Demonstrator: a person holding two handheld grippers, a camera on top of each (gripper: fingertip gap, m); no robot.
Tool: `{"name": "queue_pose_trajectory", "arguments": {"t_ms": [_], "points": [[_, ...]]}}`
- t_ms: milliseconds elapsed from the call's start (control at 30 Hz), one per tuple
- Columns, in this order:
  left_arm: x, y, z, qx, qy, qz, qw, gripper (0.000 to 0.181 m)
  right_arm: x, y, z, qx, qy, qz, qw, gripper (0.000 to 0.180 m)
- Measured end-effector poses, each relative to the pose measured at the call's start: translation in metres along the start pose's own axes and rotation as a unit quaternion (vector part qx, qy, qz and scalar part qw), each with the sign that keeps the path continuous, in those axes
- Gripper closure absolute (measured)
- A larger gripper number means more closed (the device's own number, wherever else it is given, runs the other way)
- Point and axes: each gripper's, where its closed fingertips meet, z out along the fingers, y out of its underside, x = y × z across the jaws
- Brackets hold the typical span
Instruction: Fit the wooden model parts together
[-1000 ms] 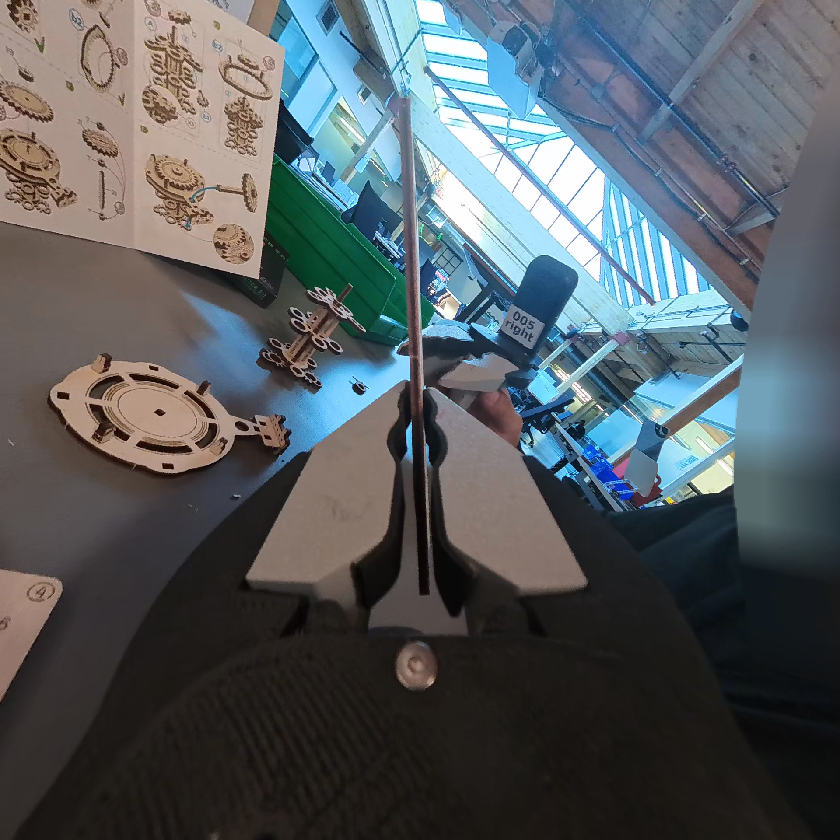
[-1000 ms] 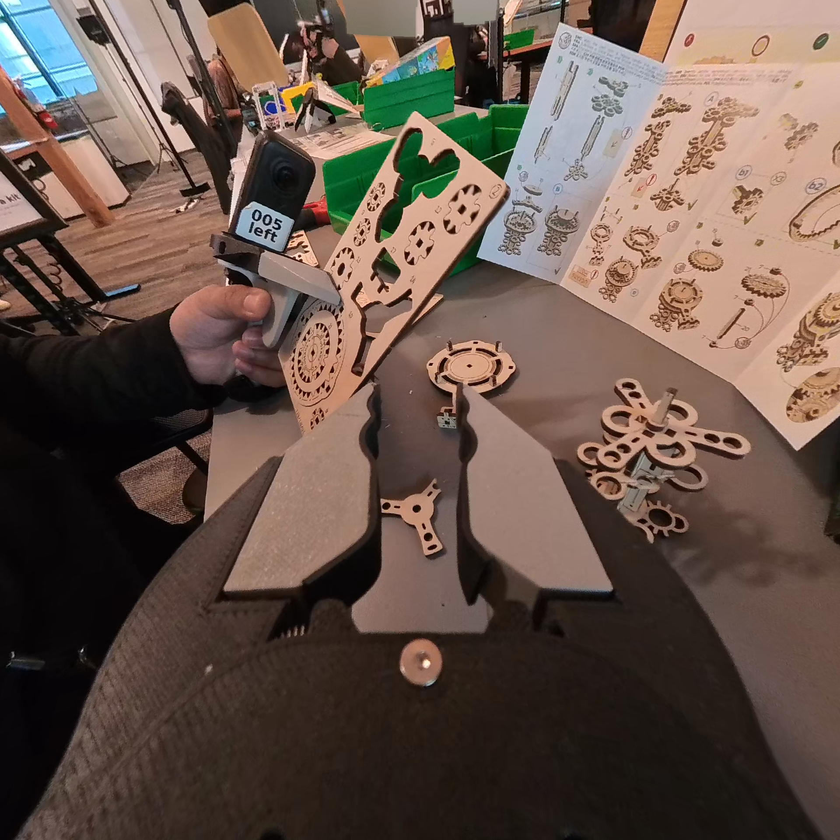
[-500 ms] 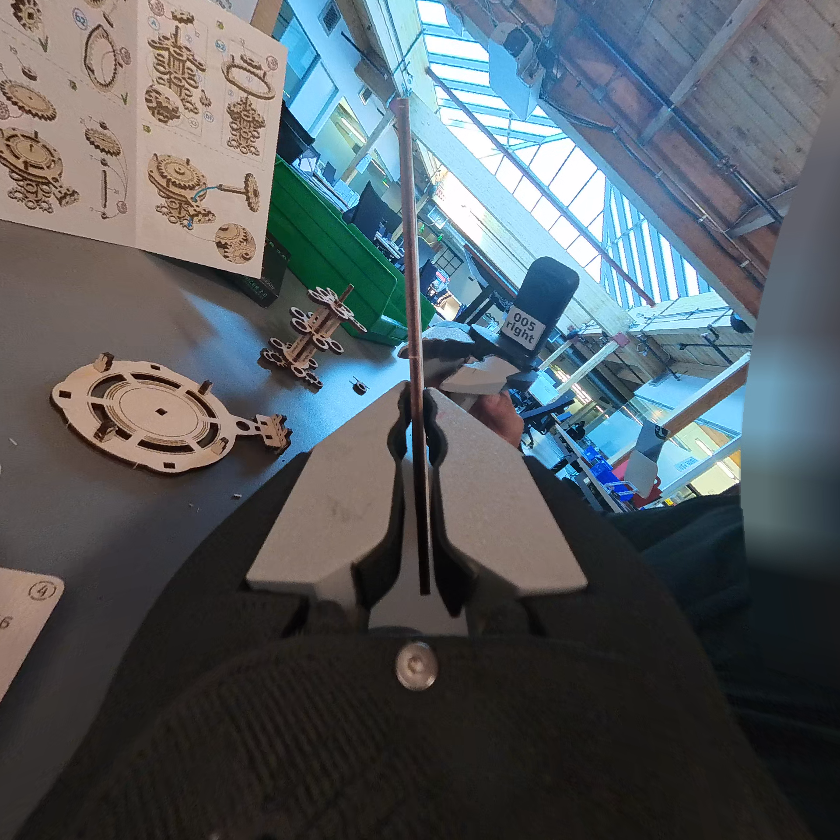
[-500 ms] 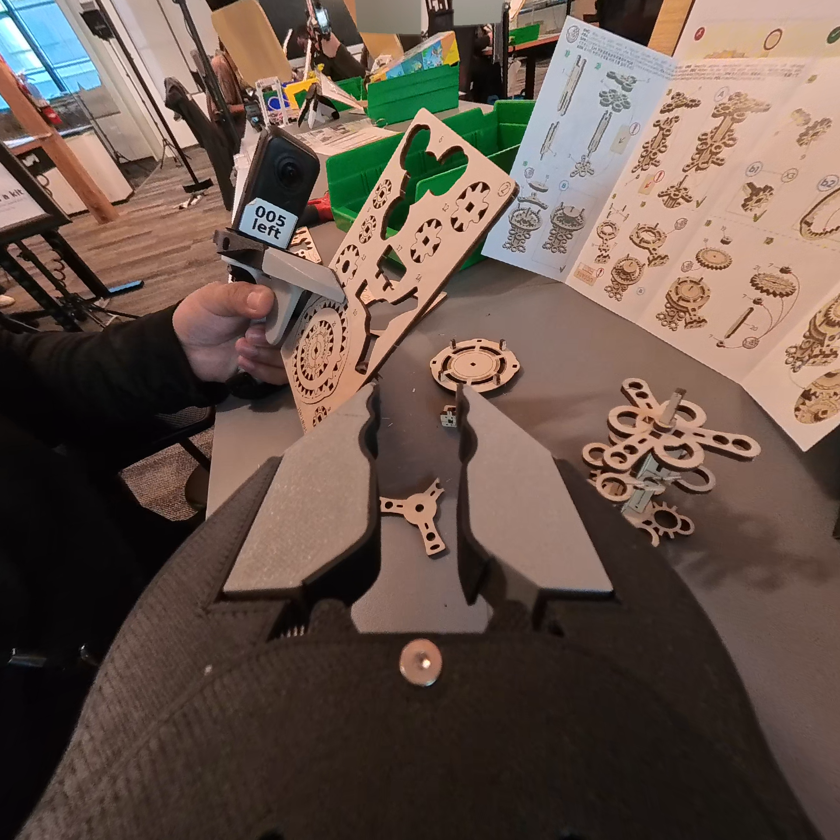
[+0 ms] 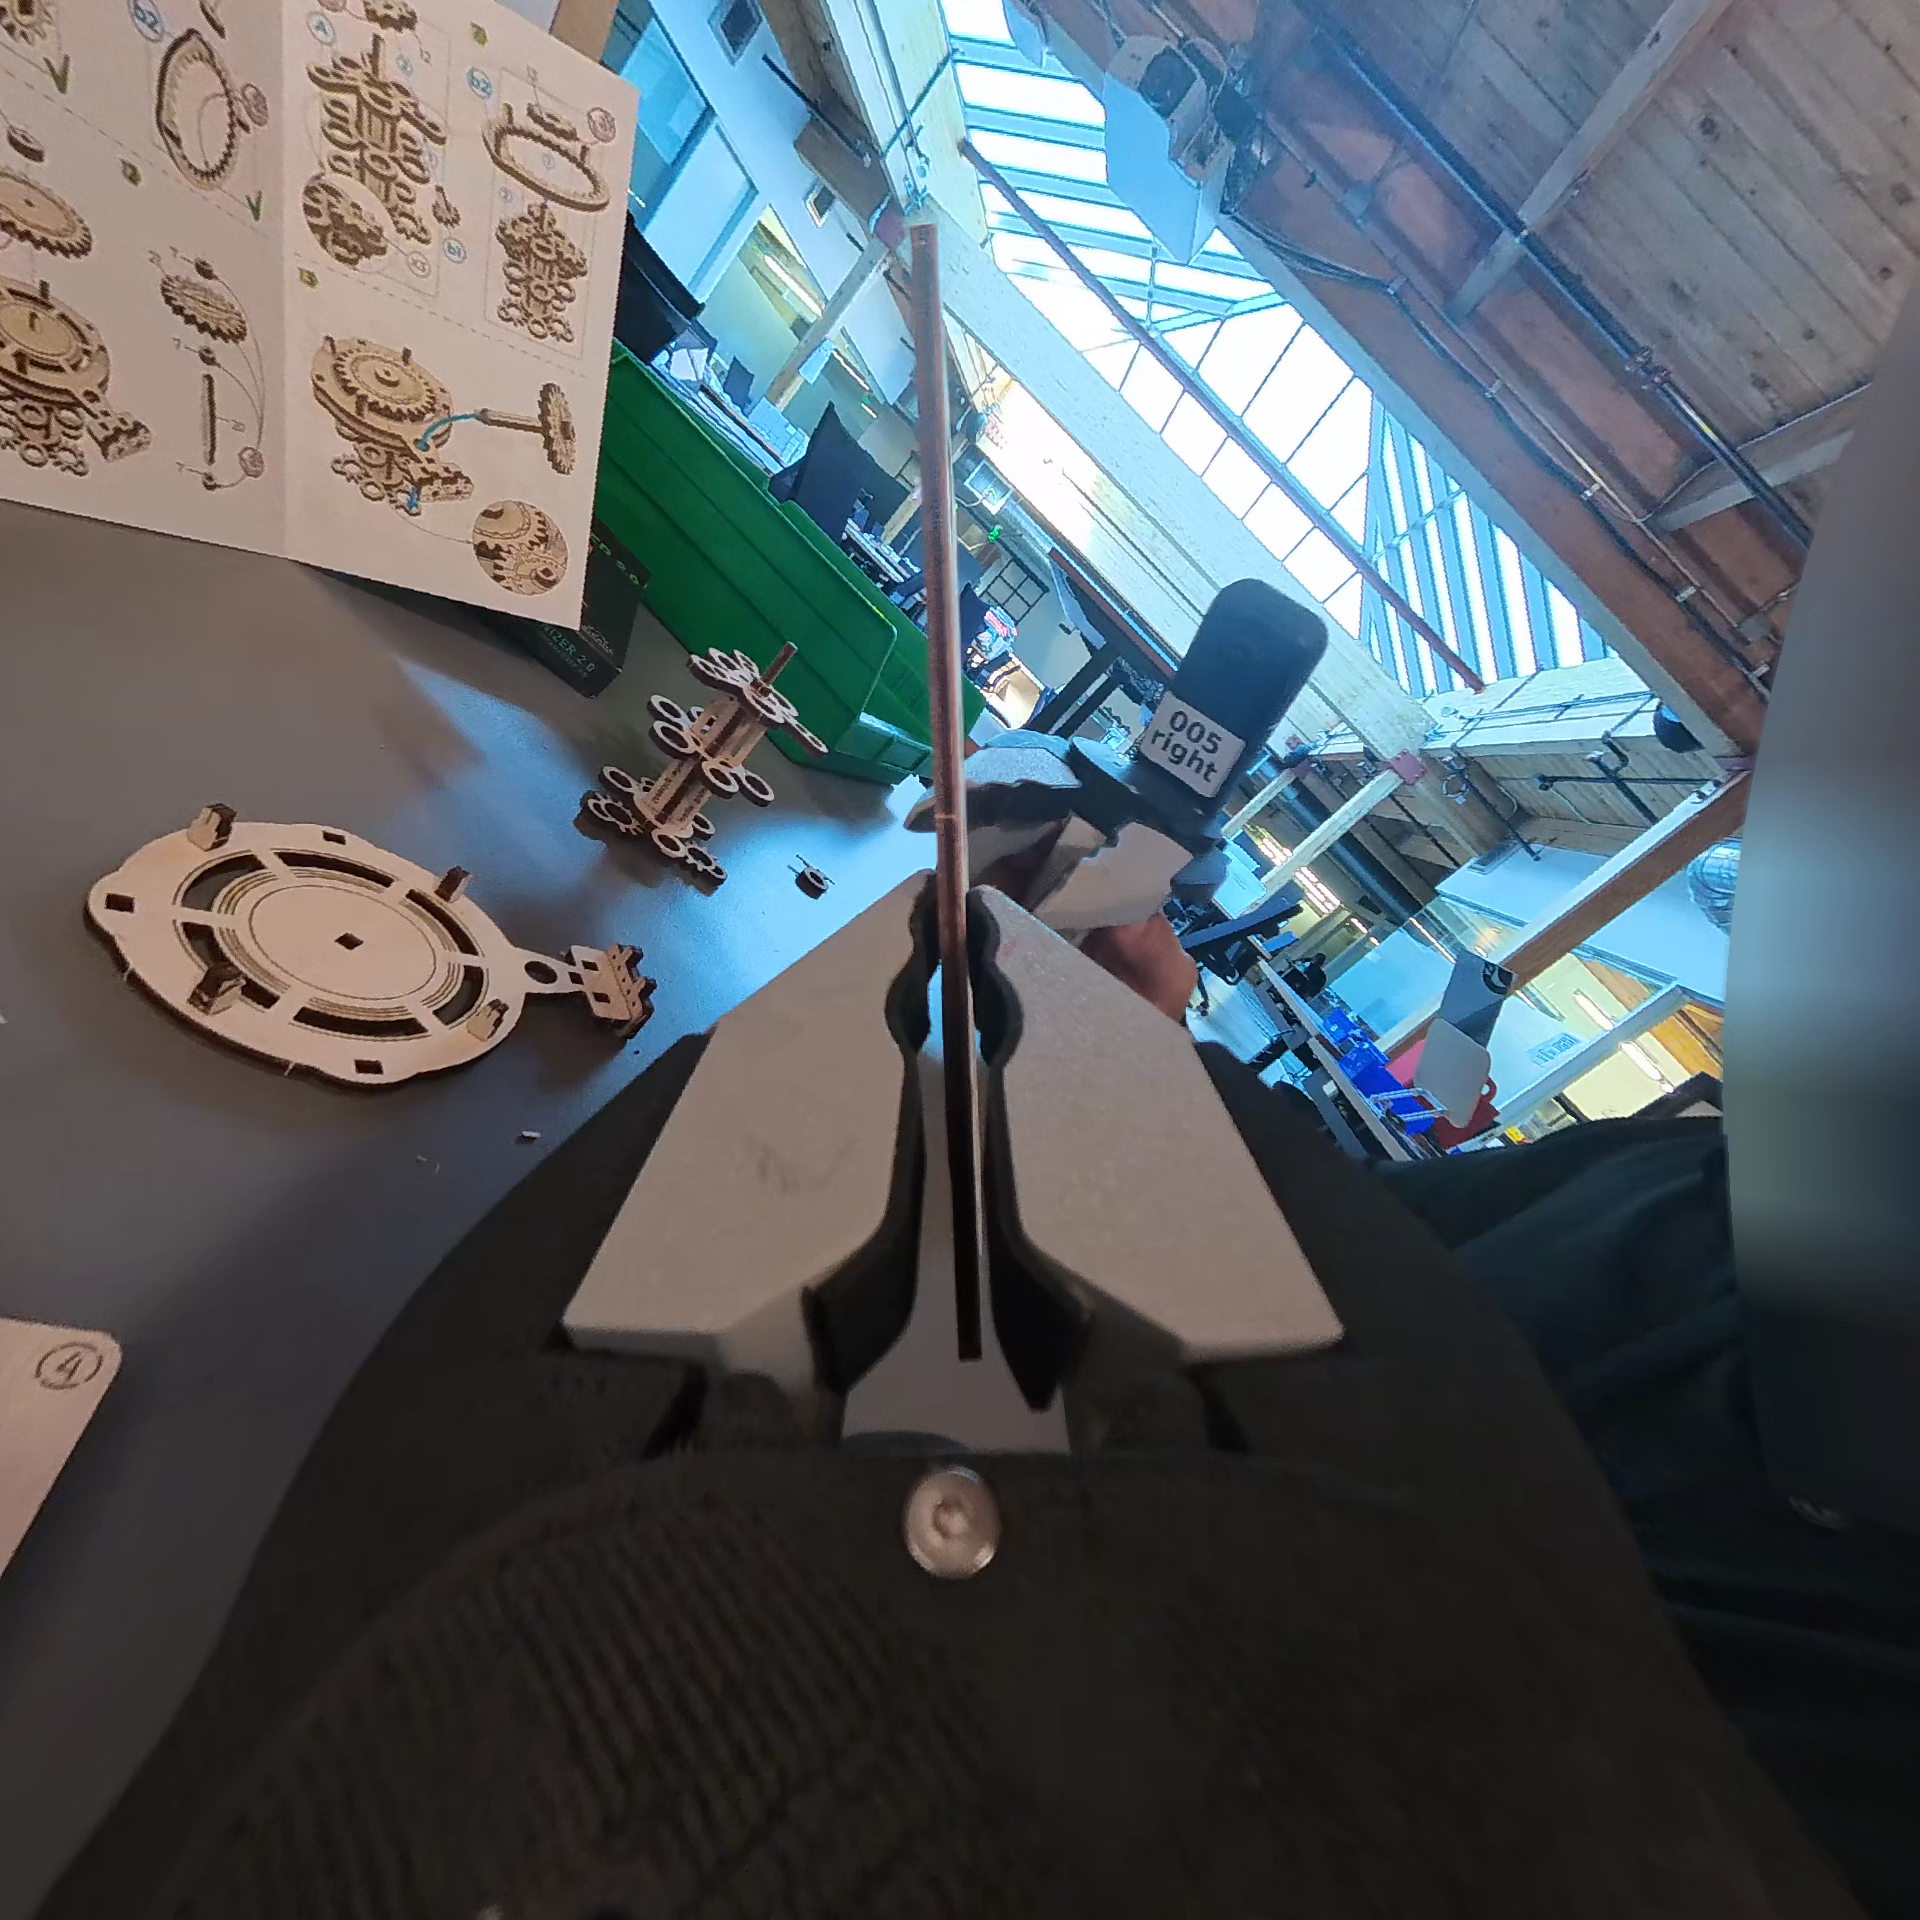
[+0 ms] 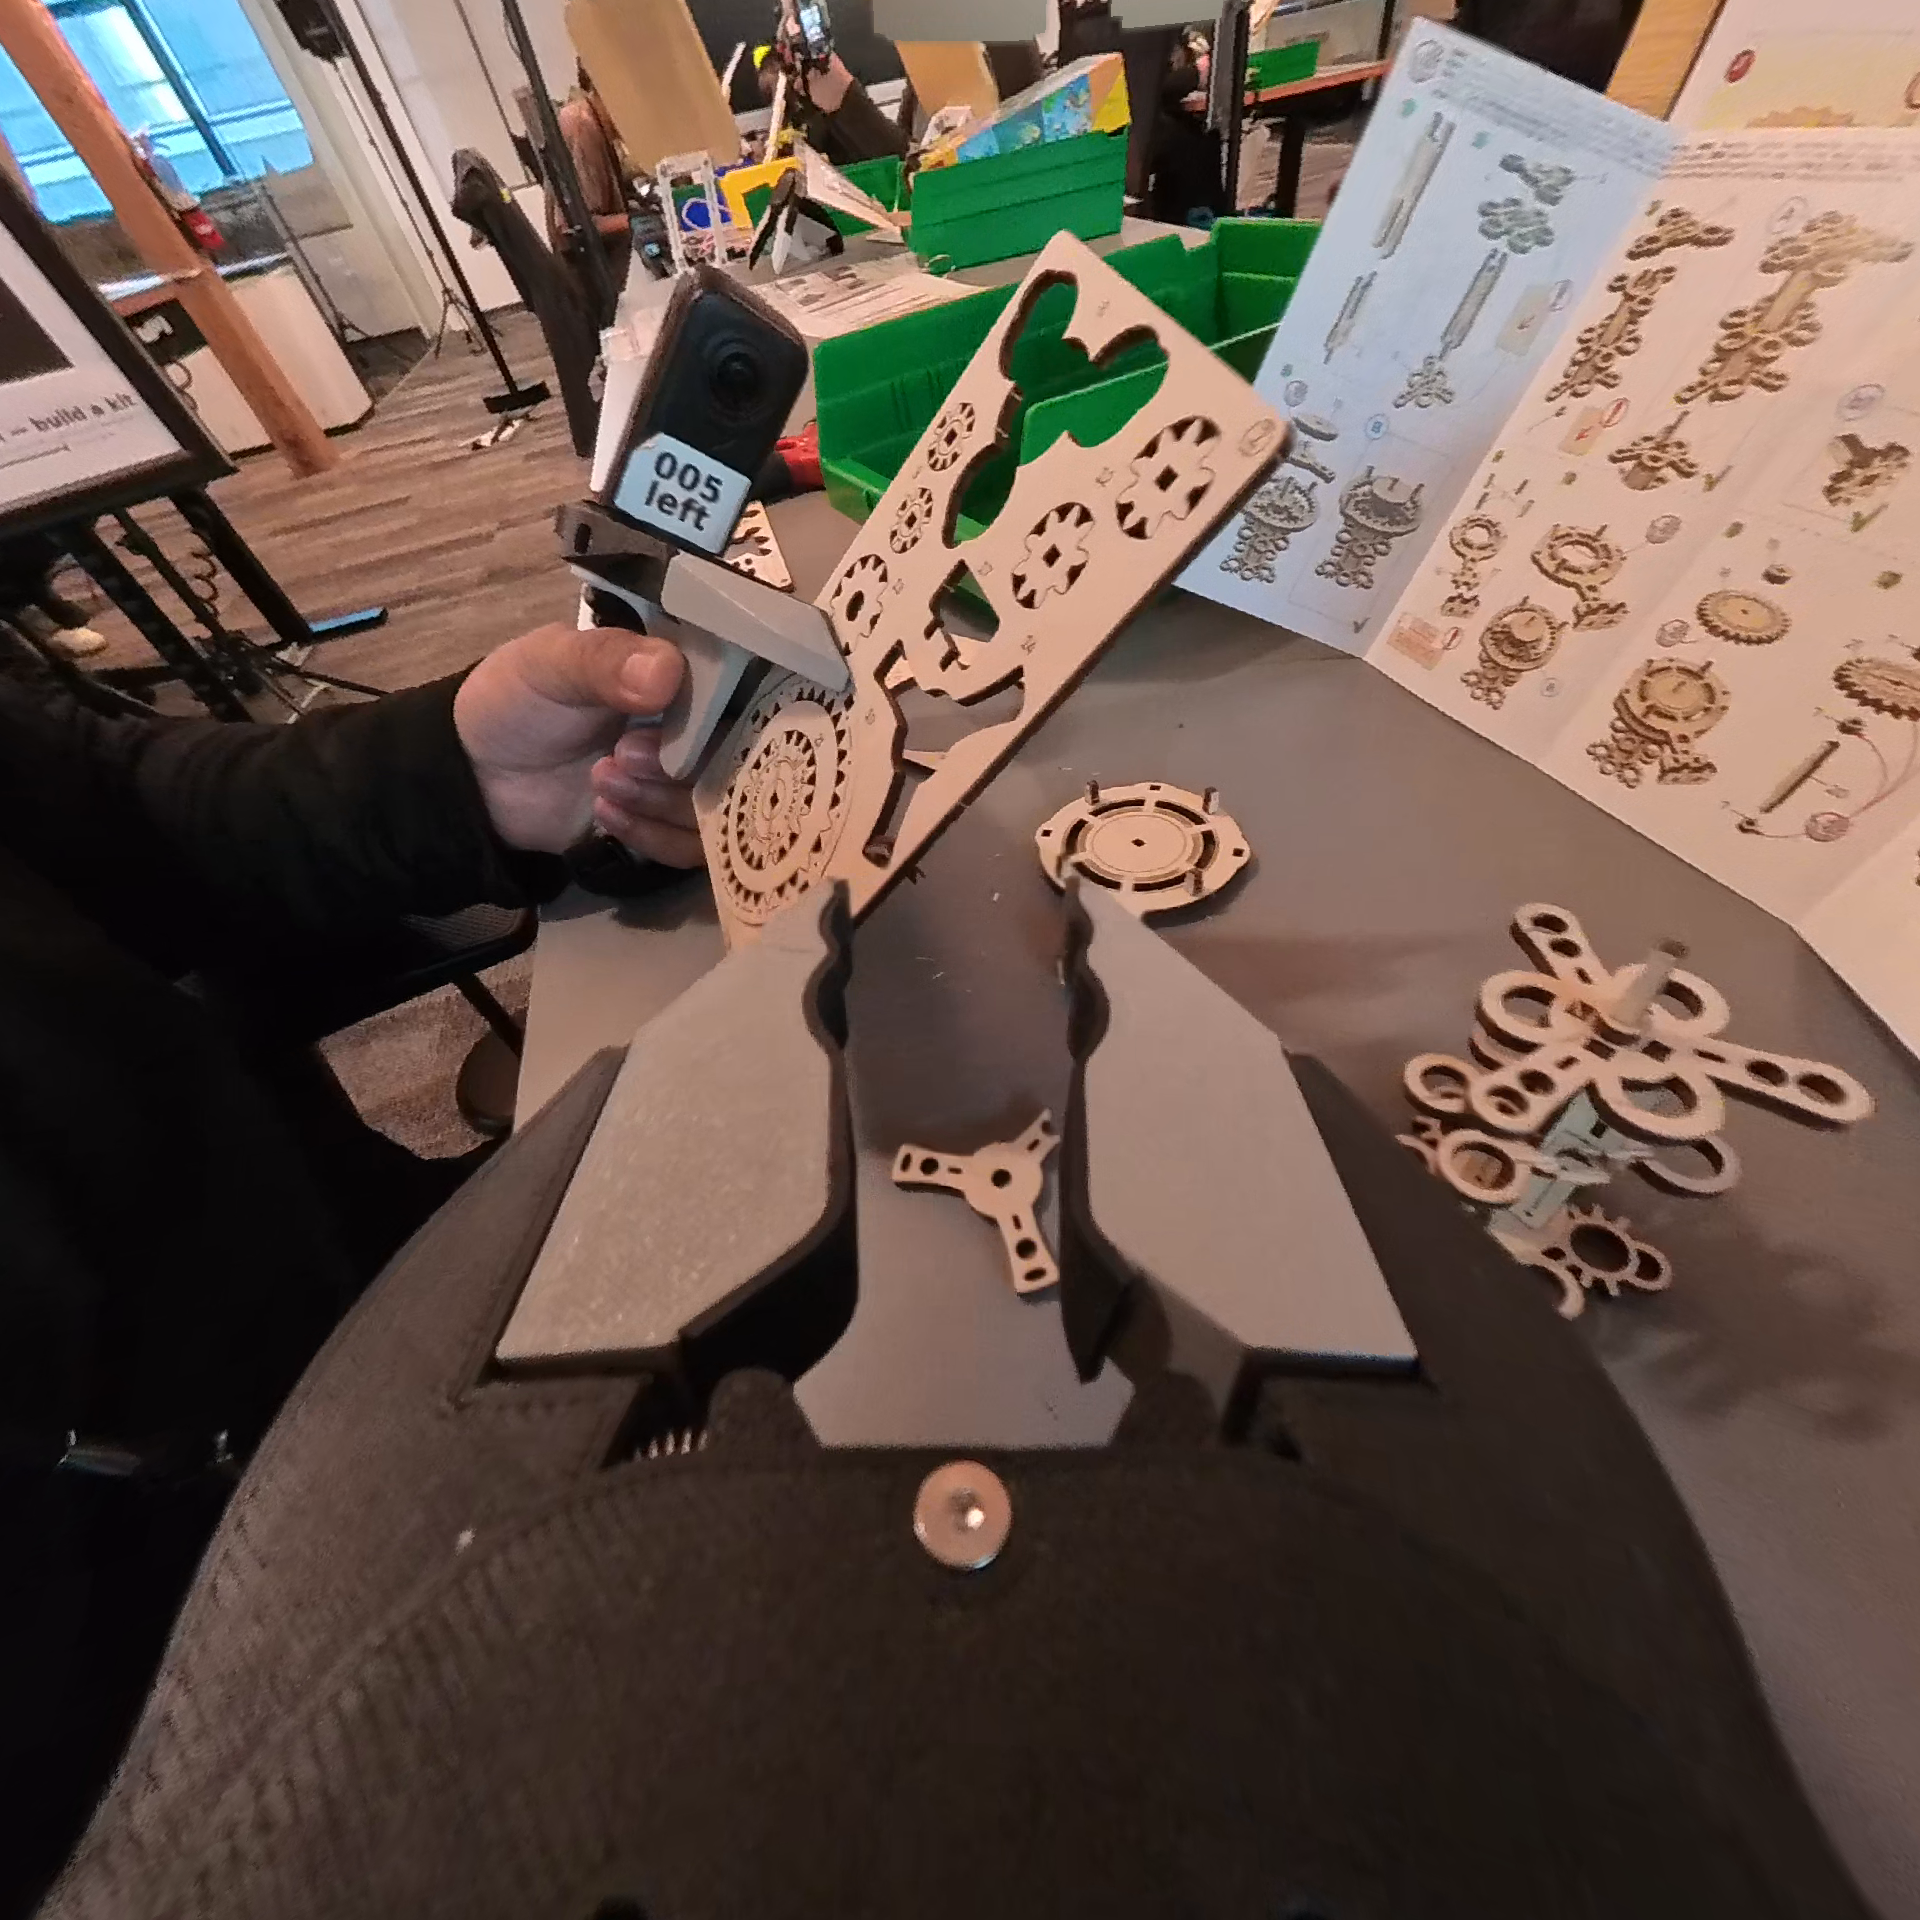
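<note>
My left gripper [image 5: 948, 904] is shut on a wooden parts sheet [image 5: 940, 582], seen edge-on in its own view. In the right wrist view the left gripper [image 6: 821, 649] holds that cut-out sheet [image 6: 1049, 540] tilted above the table's left edge. My right gripper [image 6: 951, 925] is open and empty, with a small three-armed wooden piece [image 6: 992, 1184] lying on the table between its fingers. A round wooden base plate [image 6: 1143, 847] [image 5: 312, 951] lies flat beyond. A stacked ring assembly on a shaft [image 6: 1600, 1081] [image 5: 696, 764] leans on the table to the right.
A folded instruction sheet [image 6: 1662, 468] [image 5: 312, 260] stands at the back of the grey table [image 6: 1455, 810]. Green bins [image 6: 997, 343] stand behind it. A white card [image 5: 42, 1403] lies near the front left. A tiny wooden bit [image 5: 810, 878] lies near the assembly. Left tips to right tips: about 7 centimeters. The white card [image 5: 42, 1403] is about 12 centimeters from my left fingertips and 20 centimeters from my right.
My right gripper has drifted slightly forward and down over the three-armed piece. The left gripper with the sheet has hardly moved.
</note>
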Motion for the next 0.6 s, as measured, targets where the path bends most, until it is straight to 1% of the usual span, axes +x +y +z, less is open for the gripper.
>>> {"name": "queue_pose_trajectory", "arguments": {"t_ms": [133, 267, 367, 400, 433, 533, 600], "points": [[0.004, 0.004, 0.003, -0.011, 0.009, 0.004, 1.000, 0.180, -0.007, -0.001, 0.008, -0.003, -0.013, -0.001, 1.000, 0.143], [0.007, 0.005, 0.003, -0.015, 0.017, 0.009, 1.000, 0.181, -0.004, 0.007, 0.014, -0.030, 0.005, -0.010, 0.999, 0.149], [0.008, 0.009, 0.006, -0.028, 0.013, 0.014, 0.999, 0.180, -0.007, 0.012, 0.017, -0.048, 0.002, -0.024, 0.999, 0.152], [0.008, 0.011, 0.007, -0.035, 0.012, 0.014, 0.999, 0.180, -0.010, 0.015, 0.018, -0.058, -0.006, -0.030, 0.998, 0.155], [0.007, 0.013, 0.007, -0.041, 0.009, 0.014, 0.999, 0.180, -0.012, 0.017, 0.019, -0.069, -0.010, -0.035, 0.997, 0.164], [0.008, 0.014, 0.008, -0.048, 0.014, 0.009, 0.999, 0.180, -0.010, 0.018, 0.018, -0.084, 0.006, -0.055, 0.995, 0.166], [0.008, 0.016, 0.009, -0.052, 0.011, 0.014, 0.998, 0.180, -0.009, 0.017, 0.016, -0.090, 0.014, -0.052, 0.994, 0.167]]}}
